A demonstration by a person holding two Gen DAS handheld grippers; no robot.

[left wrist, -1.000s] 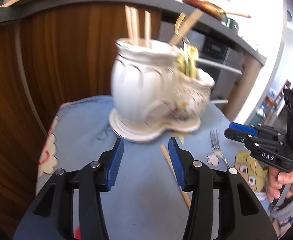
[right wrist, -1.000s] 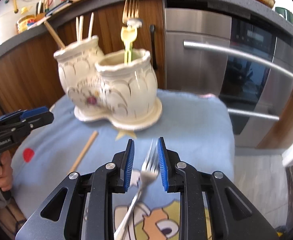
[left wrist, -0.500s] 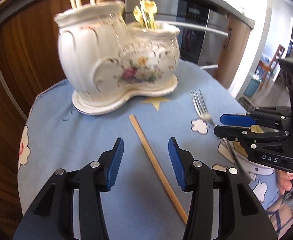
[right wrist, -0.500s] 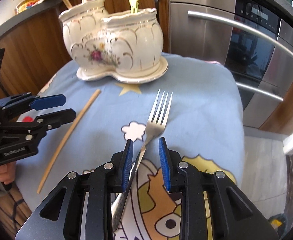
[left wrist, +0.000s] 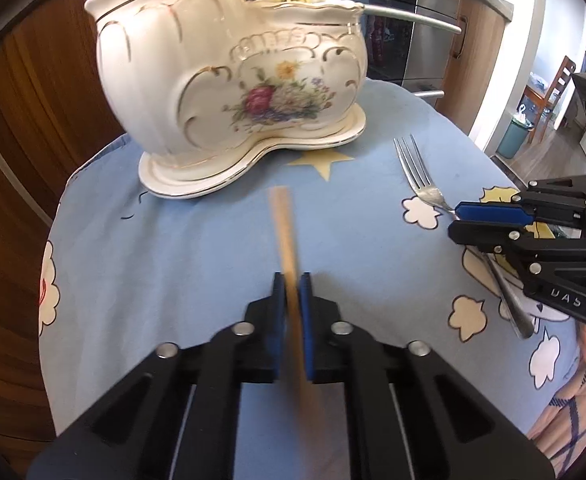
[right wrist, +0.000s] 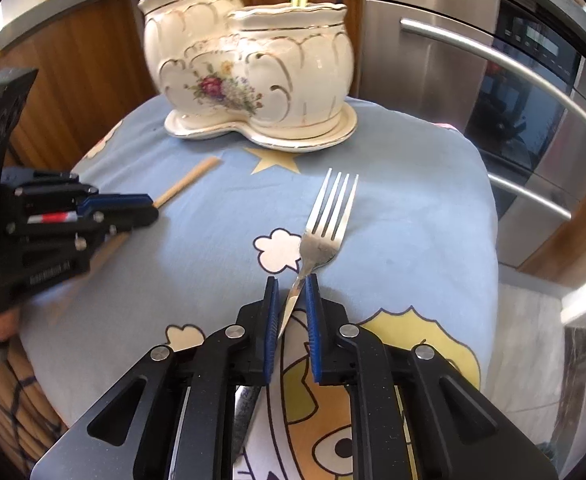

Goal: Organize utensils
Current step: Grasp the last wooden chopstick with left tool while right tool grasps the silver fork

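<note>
A wooden chopstick (left wrist: 283,224) lies on the blue cartoon cloth (left wrist: 173,260), and my left gripper (left wrist: 291,280) is shut on its middle. The same left gripper (right wrist: 153,208) shows at the left of the right wrist view, over the chopstick (right wrist: 189,180). A steel fork (right wrist: 329,220) lies tines away from me. My right gripper (right wrist: 291,280) straddles its neck; its jaws are closing, with a small gap still at the pads. In the left wrist view the right gripper (left wrist: 453,220) sits over the fork (left wrist: 415,172). The white floral twin-pot holder (left wrist: 233,80) stands behind, with chopsticks and forks inside.
The cloth covers a small round-edged table that drops off on all sides. A steel oven front (right wrist: 473,80) stands behind at the right and wooden cabinet doors (left wrist: 33,120) at the left. A bin (left wrist: 511,140) and a chair stand far off.
My left jaws have shut on the chopstick. The right jaws have narrowed around the fork's neck. Both grippers have come lower and closer to the cloth.
</note>
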